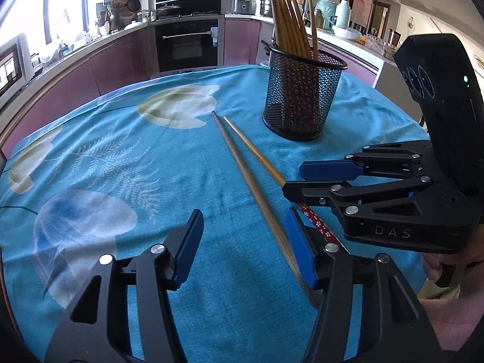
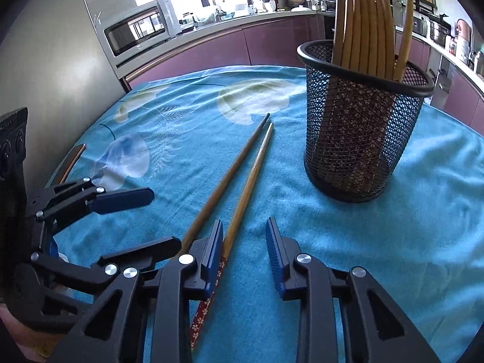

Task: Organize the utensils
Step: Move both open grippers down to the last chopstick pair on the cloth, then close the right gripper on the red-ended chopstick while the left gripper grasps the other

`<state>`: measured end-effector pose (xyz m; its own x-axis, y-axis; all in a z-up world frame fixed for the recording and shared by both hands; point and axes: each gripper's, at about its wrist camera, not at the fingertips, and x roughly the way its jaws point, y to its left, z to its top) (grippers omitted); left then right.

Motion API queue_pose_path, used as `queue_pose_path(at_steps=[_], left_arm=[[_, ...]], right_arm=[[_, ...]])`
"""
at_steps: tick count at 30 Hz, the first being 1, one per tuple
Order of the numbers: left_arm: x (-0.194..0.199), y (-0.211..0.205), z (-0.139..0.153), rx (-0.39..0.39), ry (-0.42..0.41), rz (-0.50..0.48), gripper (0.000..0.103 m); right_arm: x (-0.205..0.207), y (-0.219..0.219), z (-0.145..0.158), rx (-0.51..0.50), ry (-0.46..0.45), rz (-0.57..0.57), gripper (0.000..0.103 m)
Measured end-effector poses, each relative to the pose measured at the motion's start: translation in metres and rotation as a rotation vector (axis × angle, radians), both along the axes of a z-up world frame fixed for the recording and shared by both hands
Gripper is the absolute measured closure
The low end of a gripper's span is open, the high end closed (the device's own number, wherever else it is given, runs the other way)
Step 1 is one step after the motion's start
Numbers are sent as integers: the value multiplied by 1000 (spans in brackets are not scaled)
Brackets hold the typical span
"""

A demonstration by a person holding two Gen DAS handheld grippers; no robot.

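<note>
Two wooden chopsticks lie side by side on the blue cloth, tips pointing away. My left gripper [image 1: 245, 248] is open; the plain chopstick [image 1: 248, 181] runs between its jaws, close along the right pad [image 1: 302, 251]. My right gripper [image 2: 245, 254] is open too, with the chopstick with the red flowered end [image 2: 242, 202] between its jaws, against the left pad [image 2: 215, 257] and clear of the right one. Both grippers are low over the chopsticks' thick ends, side by side: the right gripper [image 1: 305, 180] and the left gripper [image 2: 157, 220]. A black mesh holder [image 1: 302, 99] [image 2: 360, 139] with several chopsticks stands upright beyond.
The table wears a blue cloth with pale flower prints [image 1: 121, 166]. A person's hand [image 1: 438, 269] holds the right gripper. A chair back [image 2: 71, 163] shows at the table's left edge. Kitchen counters, an oven [image 1: 187, 45] and a microwave [image 2: 139, 30] lie behind.
</note>
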<state>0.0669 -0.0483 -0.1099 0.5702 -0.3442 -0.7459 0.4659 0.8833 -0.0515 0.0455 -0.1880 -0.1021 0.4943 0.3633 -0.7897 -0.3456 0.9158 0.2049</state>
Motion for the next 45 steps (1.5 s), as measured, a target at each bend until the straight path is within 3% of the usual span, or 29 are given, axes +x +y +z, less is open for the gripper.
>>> queue_pose_path(at_steps=[7, 13, 20, 28, 31, 32, 33, 45], left_arm=[[7, -9, -10, -21, 55, -2, 72], [3, -13, -12, -45, 74, 0, 91], [-6, -9, -12, -44, 75, 23, 92], [-15, -2, -10, -46, 100, 40, 94], [-16, -2, -7, -44, 94, 25, 87], [-14, -3, -6, -37, 83, 26, 79], [-13, -3, -4, -32, 74, 30, 79], [28, -20, -6, 6, 60, 40, 78]], right_arm=[[-1, -10, -1, 28, 20, -16, 85], [2, -8, 0, 16, 14, -16, 86], [15, 0, -2, -22, -9, -7, 85], [14, -10, -3, 8, 8, -26, 95], [10, -15, -2, 20, 22, -26, 95], [9, -16, -1, 20, 23, -26, 95], [8, -16, -1, 19, 23, -25, 95], [22, -7, -2, -49, -15, -23, 93]])
